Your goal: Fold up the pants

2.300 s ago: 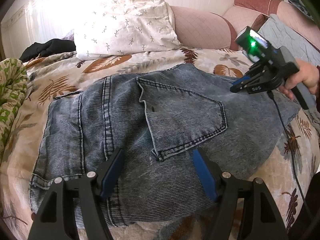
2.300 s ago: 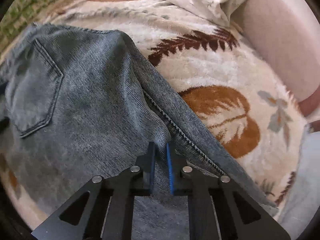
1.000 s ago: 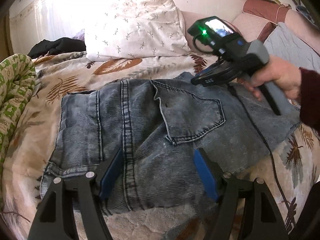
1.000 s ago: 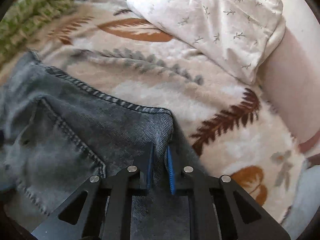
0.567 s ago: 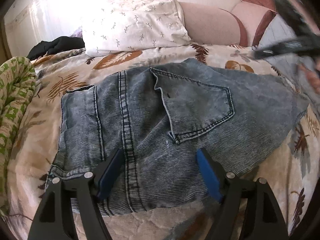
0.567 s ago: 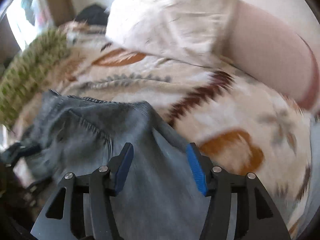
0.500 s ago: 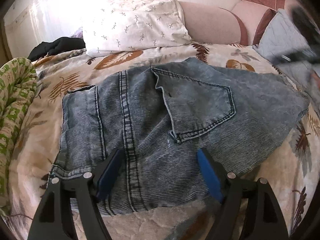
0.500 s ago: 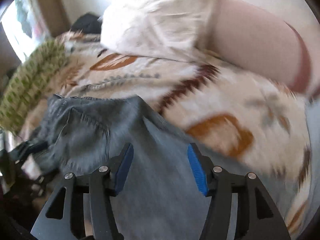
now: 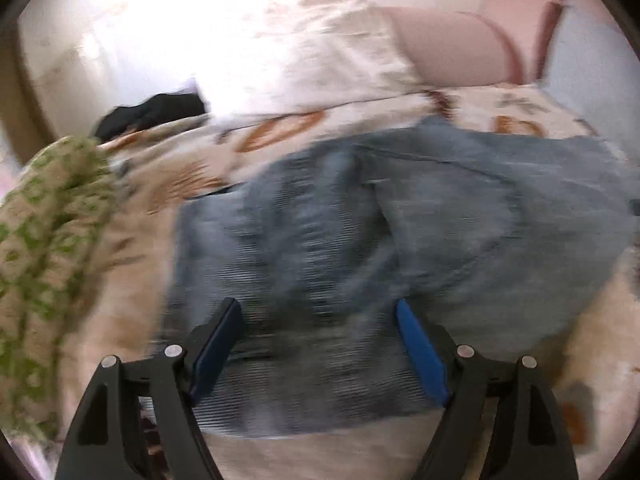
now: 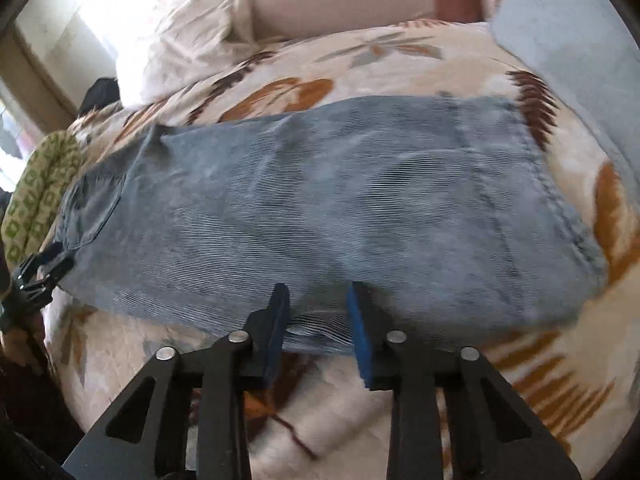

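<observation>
While the pants [image 10: 320, 208] lay flat across the bed [image 10: 400, 60], pocket end toward 9 o'clock and hem toward 3 o'clock in the right wrist view, the right gripper [image 10: 318, 320] hovered at their near edge. Its jaws had just been closing, a gap remained, and no cloth was pinched. The left gripper [image 9: 320, 344] stood released over the seat end. Risk: jaws closing short of the edge would catch one layer only and skew the fold.
</observation>
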Demonstrator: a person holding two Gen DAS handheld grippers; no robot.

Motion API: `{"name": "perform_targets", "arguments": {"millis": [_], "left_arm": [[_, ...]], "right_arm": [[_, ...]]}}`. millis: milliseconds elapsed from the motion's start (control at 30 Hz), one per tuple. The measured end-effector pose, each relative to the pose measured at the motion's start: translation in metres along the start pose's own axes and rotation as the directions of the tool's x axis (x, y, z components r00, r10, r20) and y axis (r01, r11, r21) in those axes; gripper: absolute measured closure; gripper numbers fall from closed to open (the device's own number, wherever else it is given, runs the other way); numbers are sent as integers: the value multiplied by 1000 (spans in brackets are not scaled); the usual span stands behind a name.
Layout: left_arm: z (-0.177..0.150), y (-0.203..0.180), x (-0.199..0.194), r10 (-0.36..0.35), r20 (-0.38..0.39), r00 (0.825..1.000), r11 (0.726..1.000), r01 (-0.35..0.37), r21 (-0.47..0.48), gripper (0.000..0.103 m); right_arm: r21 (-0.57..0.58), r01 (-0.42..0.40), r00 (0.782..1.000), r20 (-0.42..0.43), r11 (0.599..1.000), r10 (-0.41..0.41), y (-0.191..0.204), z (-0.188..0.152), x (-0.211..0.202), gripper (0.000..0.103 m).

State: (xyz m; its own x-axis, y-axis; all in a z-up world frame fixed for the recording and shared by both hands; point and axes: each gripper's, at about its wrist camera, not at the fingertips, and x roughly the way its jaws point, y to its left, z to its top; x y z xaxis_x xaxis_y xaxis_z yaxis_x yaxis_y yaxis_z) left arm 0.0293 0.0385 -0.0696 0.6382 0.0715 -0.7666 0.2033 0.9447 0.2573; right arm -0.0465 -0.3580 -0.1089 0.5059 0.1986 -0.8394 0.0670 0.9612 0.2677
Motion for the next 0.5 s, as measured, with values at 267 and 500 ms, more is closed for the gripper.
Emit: {"name": "perform_targets", "arguments": {"millis": [267, 500], "left_arm": [[-10, 16, -8, -24, 13, 1000, 991, 25, -132, 20], [1, -23, -52, -49, 107, 993, 989, 64, -136, 20]], "right_arm": [[202, -34, 995, 102, 979, 13, -56, -4, -37, 79], [450, -206, 955, 285, 869, 78, -109, -17, -71, 69]]}}
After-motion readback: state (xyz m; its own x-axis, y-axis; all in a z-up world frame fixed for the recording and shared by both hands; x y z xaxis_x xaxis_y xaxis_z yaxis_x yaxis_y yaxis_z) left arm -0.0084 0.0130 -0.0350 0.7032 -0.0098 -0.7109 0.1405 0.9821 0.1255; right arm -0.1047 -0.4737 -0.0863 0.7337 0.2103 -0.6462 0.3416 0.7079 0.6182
